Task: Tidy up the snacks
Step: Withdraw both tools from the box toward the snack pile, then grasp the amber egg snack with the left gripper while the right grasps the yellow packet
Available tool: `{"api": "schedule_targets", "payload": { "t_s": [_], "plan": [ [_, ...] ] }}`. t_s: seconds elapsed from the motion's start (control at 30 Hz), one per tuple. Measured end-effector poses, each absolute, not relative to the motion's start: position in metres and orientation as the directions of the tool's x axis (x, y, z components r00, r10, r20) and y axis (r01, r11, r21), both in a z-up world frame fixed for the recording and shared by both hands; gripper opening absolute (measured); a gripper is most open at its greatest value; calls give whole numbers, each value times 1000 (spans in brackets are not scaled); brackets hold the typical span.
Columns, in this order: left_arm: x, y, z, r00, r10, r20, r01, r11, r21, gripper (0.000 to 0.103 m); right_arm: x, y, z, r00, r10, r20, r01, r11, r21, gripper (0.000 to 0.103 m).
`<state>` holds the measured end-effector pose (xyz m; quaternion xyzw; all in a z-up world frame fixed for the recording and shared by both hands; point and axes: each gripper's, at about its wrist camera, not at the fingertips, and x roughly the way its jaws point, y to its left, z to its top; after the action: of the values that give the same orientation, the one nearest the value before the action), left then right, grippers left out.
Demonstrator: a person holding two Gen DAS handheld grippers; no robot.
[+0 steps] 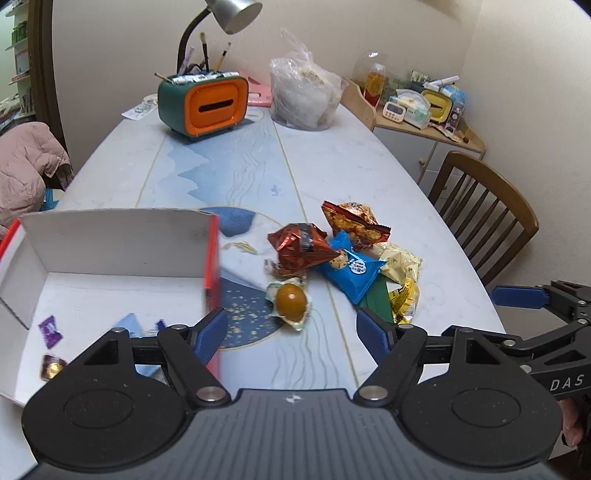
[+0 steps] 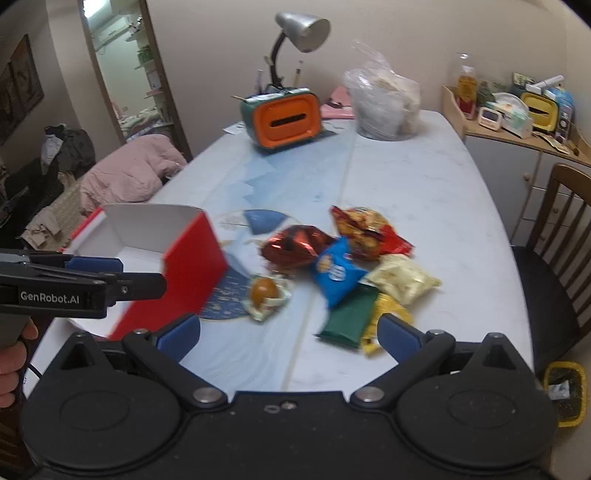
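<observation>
A red box point(image 1: 212, 258) with a white inside stands open at the table's left; it also shows in the right wrist view point(image 2: 184, 273). A few small wrapped sweets point(image 1: 50, 330) lie in it. A pile of snack packets lies to its right: a brown foil bag point(image 1: 301, 249), a blue packet point(image 1: 354, 269), an orange-red bag point(image 1: 354, 221), a pale yellow bag point(image 1: 399, 260), a green packet point(image 2: 349, 317). A wrapped brown egg point(image 1: 291, 302) lies nearest. My left gripper point(image 1: 291, 332) is open and empty just short of the egg. My right gripper point(image 2: 288, 334) is open and empty.
An orange-and-green tissue box point(image 1: 208, 105) with a desk lamp point(image 1: 231, 14) and a clear plastic bag point(image 1: 303, 96) stand at the table's far end. A wooden chair point(image 1: 484, 210) is at the right. A pink jacket point(image 1: 26, 166) lies at the left.
</observation>
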<state>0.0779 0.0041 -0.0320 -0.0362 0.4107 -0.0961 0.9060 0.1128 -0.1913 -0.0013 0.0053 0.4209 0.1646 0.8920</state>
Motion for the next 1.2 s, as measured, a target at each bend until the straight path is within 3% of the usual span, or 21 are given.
{"api": "schedule_targets", "payload": {
  "t_s": [0.77,1.1,1.2],
  "plan": [
    [155,-51,-109,565,-63,-823,37,998,-51,77,181,-251,-82,478,244,-844,-240,960,141,101],
    [185,-36,-137,493,-59,-868,-68,992,-107,77,209,-243,-106,439,264,-859,-224,958,180,94],
    [189,-35,-142,482,-62,-874,-74,991,-111,76,216,-243,-113,425,263,-866,-208,960,190,88]
  ]
}}
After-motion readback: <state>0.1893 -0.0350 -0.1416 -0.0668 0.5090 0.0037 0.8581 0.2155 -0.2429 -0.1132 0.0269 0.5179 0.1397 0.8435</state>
